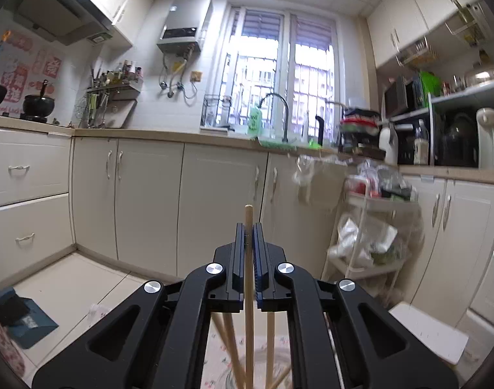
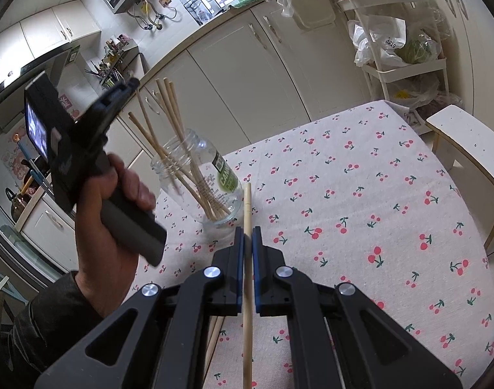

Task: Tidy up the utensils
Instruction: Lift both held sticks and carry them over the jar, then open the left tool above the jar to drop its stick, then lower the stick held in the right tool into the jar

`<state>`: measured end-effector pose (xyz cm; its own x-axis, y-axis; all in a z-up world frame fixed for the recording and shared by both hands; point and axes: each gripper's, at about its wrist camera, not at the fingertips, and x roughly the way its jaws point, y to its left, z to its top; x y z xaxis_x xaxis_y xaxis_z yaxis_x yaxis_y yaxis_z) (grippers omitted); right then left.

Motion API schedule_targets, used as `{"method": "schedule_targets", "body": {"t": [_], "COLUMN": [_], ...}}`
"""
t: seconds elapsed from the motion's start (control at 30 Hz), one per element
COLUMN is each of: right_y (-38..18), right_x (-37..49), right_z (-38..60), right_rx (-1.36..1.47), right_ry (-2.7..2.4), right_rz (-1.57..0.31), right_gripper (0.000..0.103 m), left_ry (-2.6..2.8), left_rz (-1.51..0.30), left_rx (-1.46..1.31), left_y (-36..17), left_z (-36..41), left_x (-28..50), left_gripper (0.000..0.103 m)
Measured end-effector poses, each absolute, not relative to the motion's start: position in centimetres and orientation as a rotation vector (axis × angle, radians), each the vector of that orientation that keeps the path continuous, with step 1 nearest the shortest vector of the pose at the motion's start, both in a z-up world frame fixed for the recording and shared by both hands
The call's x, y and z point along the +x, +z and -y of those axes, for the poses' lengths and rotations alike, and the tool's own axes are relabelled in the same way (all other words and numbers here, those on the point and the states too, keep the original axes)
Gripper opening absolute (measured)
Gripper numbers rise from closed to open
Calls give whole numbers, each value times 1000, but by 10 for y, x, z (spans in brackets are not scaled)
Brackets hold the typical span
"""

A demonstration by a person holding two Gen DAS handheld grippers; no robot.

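My left gripper [image 1: 248, 227] points level and is shut on a wooden chopstick [image 1: 248, 259] that stands upright between its pads. Its lower end hangs among several chopsticks [image 1: 229, 340] in the glass jar below. In the right wrist view a hand holds that left gripper [image 2: 132, 85] above the clear jar [image 2: 227, 191], which leans on the cherry-print tablecloth [image 2: 360, 194] with several chopsticks [image 2: 169, 110] fanning out of it. My right gripper [image 2: 247, 231] is shut on another chopstick [image 2: 247, 201], just right of the jar's base. One more chopstick [image 2: 214, 334] lies on the cloth under it.
A white bench [image 2: 467, 139] stands off the table's right edge. A white trolley [image 2: 405, 64] with plastic bags is beyond the far corner. Cream cabinets [image 1: 149, 201] and the counter with a sink run along the back wall.
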<state>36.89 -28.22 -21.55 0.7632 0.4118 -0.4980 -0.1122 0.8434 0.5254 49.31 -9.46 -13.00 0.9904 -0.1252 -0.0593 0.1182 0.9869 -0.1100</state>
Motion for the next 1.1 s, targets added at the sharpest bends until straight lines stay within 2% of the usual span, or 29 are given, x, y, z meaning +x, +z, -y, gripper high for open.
{"method": "schedule_targets", "body": {"t": [0.23, 0.33, 0.4, 0.43, 0.47, 0.57, 0.77, 0.93, 1.1], "right_y": [-213, -211, -208, -205, -203, -186, -131, -89, -86], "right_x": [367, 366, 365, 365, 365, 365, 375, 404, 445], "right_z": [283, 283, 284, 285, 285, 284, 274, 260, 256], "right_rx": [486, 480, 490, 496, 501, 517, 554, 582, 658], "right_ry": [284, 279, 281, 281, 282, 285, 297, 297, 223], "right_rz": [-626, -609, -591, -573, -562, -502, -296, -112, -43], "right_gripper": [6, 6, 6, 6, 6, 6, 6, 6, 6], "left_ry": [-139, -156, -155, -148, -145, -156, -131, -86, -55], "left_rz": [-148, -186, -197, -195, -189, -194, -265, -323, -317], "left_rx": [-47, -17, -4, -9, -18, -35, -151, -209, -294], "left_y": [-142, -144, -144, -144, -144, -146, -164, -189, -201], "left_z": [92, 89, 85, 82, 79, 65, 25, -2, -22], "left_x": [477, 466, 454, 446, 438, 414, 385, 380, 379], "left_gripper": [6, 15, 35, 50, 55, 58, 71, 72, 72]}}
